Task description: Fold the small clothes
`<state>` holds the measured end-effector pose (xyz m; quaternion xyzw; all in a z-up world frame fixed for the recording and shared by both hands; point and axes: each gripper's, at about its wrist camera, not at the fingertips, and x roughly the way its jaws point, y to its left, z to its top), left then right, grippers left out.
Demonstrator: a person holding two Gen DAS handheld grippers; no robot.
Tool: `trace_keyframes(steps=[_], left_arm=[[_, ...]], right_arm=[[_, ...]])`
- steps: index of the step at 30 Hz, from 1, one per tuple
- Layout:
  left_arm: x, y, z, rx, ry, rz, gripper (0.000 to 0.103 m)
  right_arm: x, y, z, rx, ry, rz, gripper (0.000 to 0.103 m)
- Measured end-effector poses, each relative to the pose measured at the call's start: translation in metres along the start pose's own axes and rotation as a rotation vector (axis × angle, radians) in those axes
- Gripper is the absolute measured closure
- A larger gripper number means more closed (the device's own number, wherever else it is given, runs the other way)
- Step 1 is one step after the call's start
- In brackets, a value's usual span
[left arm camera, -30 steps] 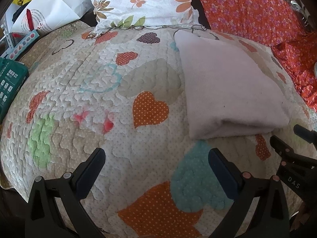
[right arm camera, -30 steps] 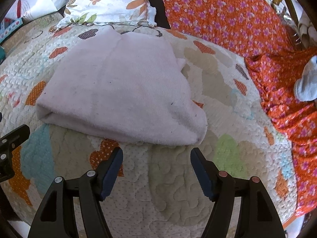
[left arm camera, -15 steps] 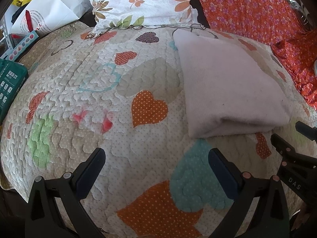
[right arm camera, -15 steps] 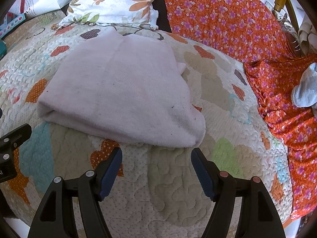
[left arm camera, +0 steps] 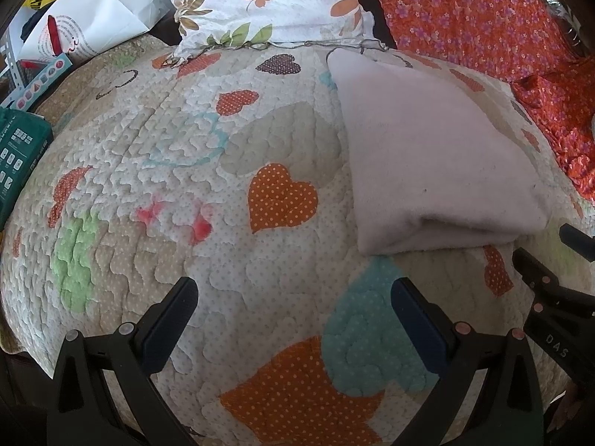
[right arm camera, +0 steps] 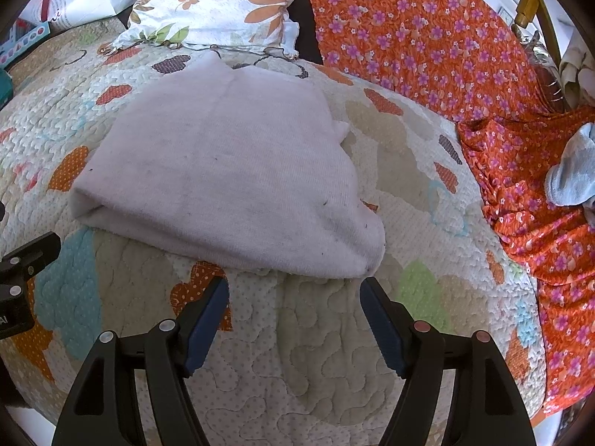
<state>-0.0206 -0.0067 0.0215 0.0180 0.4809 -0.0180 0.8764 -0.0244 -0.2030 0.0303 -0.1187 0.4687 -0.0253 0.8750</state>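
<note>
A heart-patterned quilt [right arm camera: 316, 371] covers the bed, with a floral pillow [right arm camera: 219, 3] at its far edge. The folded white cloth [right arm camera: 230, 171] lies on the quilt. The 2 grippers hover spread and empty: right [right arm camera: 293, 290] just before the cloth's near edge, left [left arm camera: 293, 293] beside it.

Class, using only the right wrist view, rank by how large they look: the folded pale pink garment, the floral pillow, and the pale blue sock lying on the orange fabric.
1. Folded pale pink garment, clearly largest.
2. Floral pillow; it lies farther away and is cropped by the frame, so its true size is unsure.
3. Pale blue sock, smallest.
</note>
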Motion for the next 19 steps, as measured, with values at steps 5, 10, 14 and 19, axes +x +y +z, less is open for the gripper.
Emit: trace_keyframes(steps=[5, 10, 14, 19], left_arm=[[0.0008, 0.0008, 0.0001, -0.003, 0.004, -0.006, 0.0], [0.0019, 0.0017, -0.0008, -0.006, 0.008, -0.011, 0.0], [0.0016, 0.0016, -0.0009, -0.001, 0.008, -0.018, 0.0], [0.0007, -0.0004, -0.0015, 0.005, 0.002, -0.018, 0.0]], right_arm=[[-0.0013, 0.0004, -0.0003, 0.001, -0.004, 0.0, 0.025], [-0.0012, 0.0002, -0.0004, -0.001, -0.004, -0.001, 0.025], [-0.0015, 0.0002, -0.0005, 0.0, -0.003, -0.001, 0.025], [-0.0013, 0.0003, -0.0006, 0.001, -0.003, -0.001, 0.024]])
